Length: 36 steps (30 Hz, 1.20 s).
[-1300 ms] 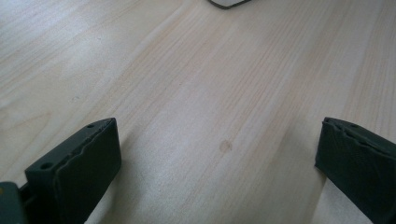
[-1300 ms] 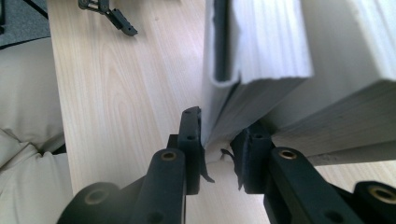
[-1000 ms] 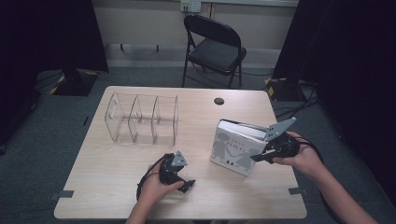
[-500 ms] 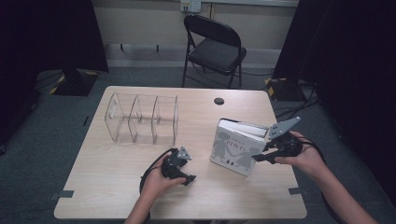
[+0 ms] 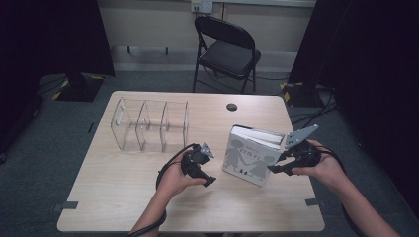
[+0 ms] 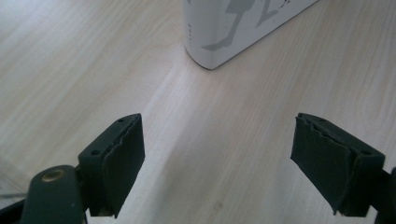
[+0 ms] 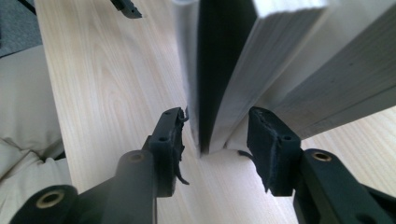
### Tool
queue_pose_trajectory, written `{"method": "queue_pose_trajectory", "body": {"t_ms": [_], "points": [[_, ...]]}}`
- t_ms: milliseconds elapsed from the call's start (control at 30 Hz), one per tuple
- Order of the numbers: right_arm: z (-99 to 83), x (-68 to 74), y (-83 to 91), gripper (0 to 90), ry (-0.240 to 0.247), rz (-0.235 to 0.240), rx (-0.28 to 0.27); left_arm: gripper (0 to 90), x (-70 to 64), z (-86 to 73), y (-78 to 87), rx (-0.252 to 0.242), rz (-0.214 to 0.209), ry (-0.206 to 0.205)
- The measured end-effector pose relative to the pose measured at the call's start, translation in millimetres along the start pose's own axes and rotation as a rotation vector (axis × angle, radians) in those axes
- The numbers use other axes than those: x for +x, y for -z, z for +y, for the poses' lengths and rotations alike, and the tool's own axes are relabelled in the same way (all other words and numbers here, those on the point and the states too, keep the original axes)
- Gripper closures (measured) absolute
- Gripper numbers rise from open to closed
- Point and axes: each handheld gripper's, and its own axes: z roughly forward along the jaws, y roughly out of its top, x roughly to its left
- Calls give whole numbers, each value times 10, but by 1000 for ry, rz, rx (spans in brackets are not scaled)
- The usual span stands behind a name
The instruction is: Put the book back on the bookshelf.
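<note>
A white book (image 5: 249, 160) stands on edge on the right half of the wooden table (image 5: 118, 197), its cover with grey child figures facing the person and its top leaning back toward the far side. The right gripper (image 5: 276, 168) sits at the book's 3 o'clock edge, held by the person's right hand (image 5: 326, 168). In the right gripper view the jaws reach around the lower corner of the front cover and the first block of pages (image 7: 219, 70); the cover has swung apart from the rest of the pages, leaving a dark gap. The jaws stand at a narrow spread, one pad just beside the cover and the other near the page edges, and whether they actually press the book cannot be told.

The left gripper (image 5: 208, 178) rests low over the table at the book's 9 o'clock, held in the left hand (image 5: 175, 180). In the left gripper view its jaws are spread wide with bare wood between them, and the book's bottom corner (image 6: 219, 32) lies ahead at 12 o'clock, apart from both pads.

A clear plastic divider rack (image 5: 150, 126) stands at the table's 10 o'clock, well apart from the book. A black folding chair (image 5: 227, 52) stands beyond the far edge.
</note>
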Motion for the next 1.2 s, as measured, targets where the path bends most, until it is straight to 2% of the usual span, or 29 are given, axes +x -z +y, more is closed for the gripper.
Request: {"method": "queue_pose_trajectory", "body": {"t_ms": [233,333,567,633,700,1200], "points": [[0,-3,4,539,-3,3,7,172,35,226,101,-16,-7,-14],[-2,-5,6,537,1,5,8,172,42,318,140,-12,6,-34],[1,-4,5,511,-2,11,9,172,41,501,201,-23,10,-47],[2,-2,5,511,-3,12,9,172,39,548,211,-34,-1,-52],[2,-6,0,511,-1,24,4,175,40,600,224,-29,3,-61],[9,-9,4,495,7,18,13,180,44,937,324,-26,-6,-109]]}}
